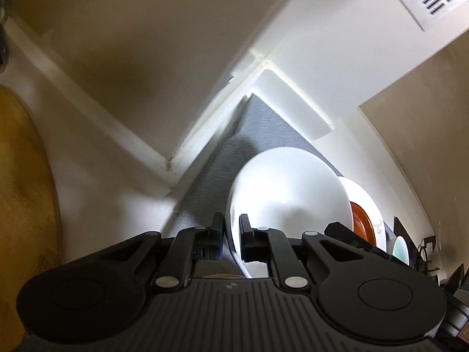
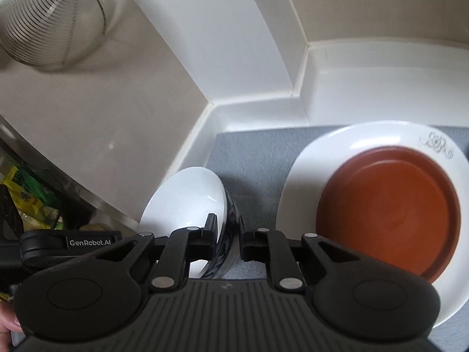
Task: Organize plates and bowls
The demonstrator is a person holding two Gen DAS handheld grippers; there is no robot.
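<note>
A white bowl (image 1: 288, 187) is seen clamped by its rim in the left claw (image 1: 231, 236): one finger (image 1: 217, 228) is set outside the wall and the other inside, and the bowl is held tilted above a grey mat (image 1: 258, 123) spread on the bench (image 2: 258, 111). In the right wrist view the same bowl (image 2: 187, 196) is shown at the left, with dark patterning visible on its outer wall, and the right claw (image 2: 227, 242) is clenched on that wall from the other side, one finger (image 2: 209, 231) lying inside the bowl and the other outside. So the bowl is gripped by both claws at once, near the left edge of the mat and close to the white raised border of the bench.

To the right of the bowl, a large white plate (image 2: 307, 170) with a small grey ornament on its rim is laid on the mat, and a reddish-brown plate (image 2: 390, 214) is rested on top of it. Both are seen edge-on in the left wrist view, just behind the bowl. A wire-mesh basket (image 2: 55, 14) is seen against the wall at the upper left, well apart from the dishes. A wooden board (image 1: 20, 190) is visible at the far left of the left wrist view. A fingertip of the person (image 2: 8, 327) is caught at the lower left corner.
</note>
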